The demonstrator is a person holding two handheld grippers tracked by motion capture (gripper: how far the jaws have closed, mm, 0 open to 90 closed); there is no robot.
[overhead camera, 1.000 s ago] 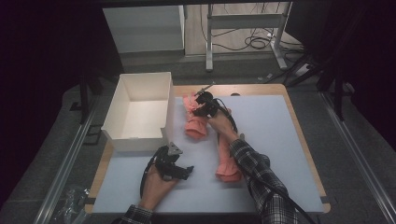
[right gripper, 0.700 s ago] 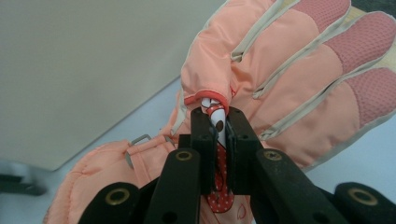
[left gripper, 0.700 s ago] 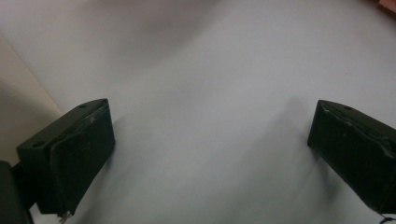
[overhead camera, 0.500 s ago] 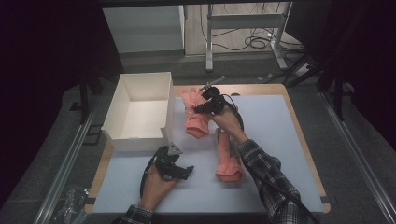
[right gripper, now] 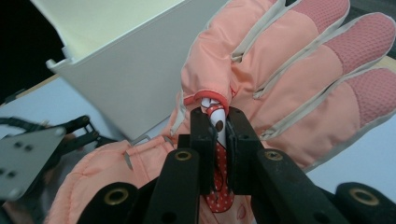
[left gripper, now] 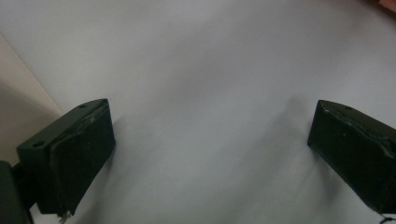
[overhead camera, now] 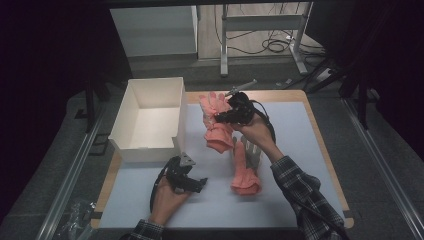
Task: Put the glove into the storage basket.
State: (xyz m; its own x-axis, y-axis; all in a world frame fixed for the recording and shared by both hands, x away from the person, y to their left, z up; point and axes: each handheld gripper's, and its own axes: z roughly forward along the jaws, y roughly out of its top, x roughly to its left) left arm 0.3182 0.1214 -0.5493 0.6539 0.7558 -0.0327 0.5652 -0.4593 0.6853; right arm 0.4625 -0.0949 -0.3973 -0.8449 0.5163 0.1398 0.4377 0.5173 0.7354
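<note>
Item: right gripper (right gripper: 218,122). We find its jaws pinching a red, white-dotted tab of a pink glove (right gripper: 289,70); the glove's fingers spread beyond and right of the jaw tips.

Item: white box (right gripper: 135,60), past the jaws to the left. In the high view its interior (overhead camera: 150,120) holds nothing we can make out.

Item: left gripper (left gripper: 210,154), jaws spread wide over bare blue-grey mat (left gripper: 201,70), nothing between them.

Item: second pink glove (overhead camera: 244,170), flat on the mat, near the person's right forearm.

Change: we note the held glove (overhead camera: 216,124) has risen and shifted slightly toward the box compared with a second ago; the left gripper (overhead camera: 186,180) stays put.

Writing: none legible.
</note>
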